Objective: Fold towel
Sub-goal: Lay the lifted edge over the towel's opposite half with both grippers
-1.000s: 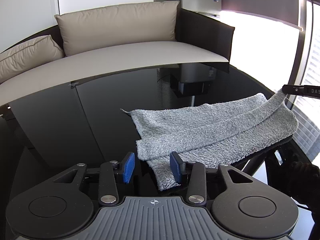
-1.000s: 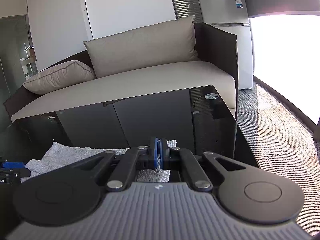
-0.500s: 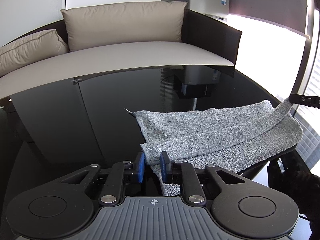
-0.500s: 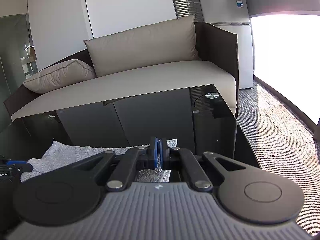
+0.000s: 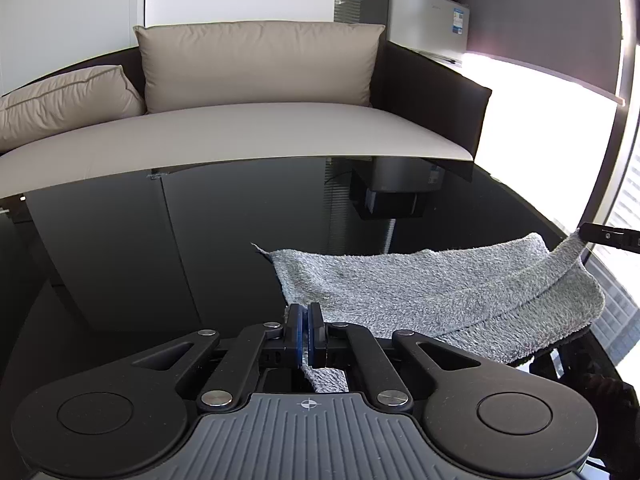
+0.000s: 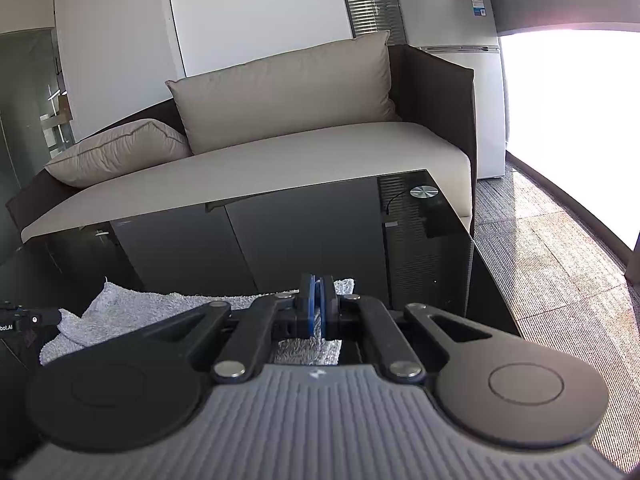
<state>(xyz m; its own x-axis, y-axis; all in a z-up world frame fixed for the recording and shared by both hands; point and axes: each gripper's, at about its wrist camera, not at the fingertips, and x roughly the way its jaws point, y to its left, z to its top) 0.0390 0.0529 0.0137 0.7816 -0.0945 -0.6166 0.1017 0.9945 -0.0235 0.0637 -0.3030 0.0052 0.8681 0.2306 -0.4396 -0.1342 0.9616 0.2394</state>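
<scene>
Two grippers are working here, and we are looking past them at a beige sofa (image 5: 256, 136) with two cushions, standing behind the glossy black glass worktop (image 5: 168, 240). We are seeing a silver fridge (image 6: 452, 36) beside the sofa's dark armrest, with bright window light washing out the right side.

On the worktop's near right part we are finding the grey terry towel (image 5: 420, 292), lying partly doubled over itself, its right end hanging off the worktop edge. One far corner is pointing out to the left on the glass.

We are clamping the left gripper (image 5: 306, 322) on the towel's near left corner; its jaws have just been closing, and a strip of the cloth is showing between the blue pads and trailing below them. We are holding the right gripper (image 6: 317, 306) clenched on the towel's opposite corner, which is lifting slightly off the glass, grey pile showing between its pads.
</scene>
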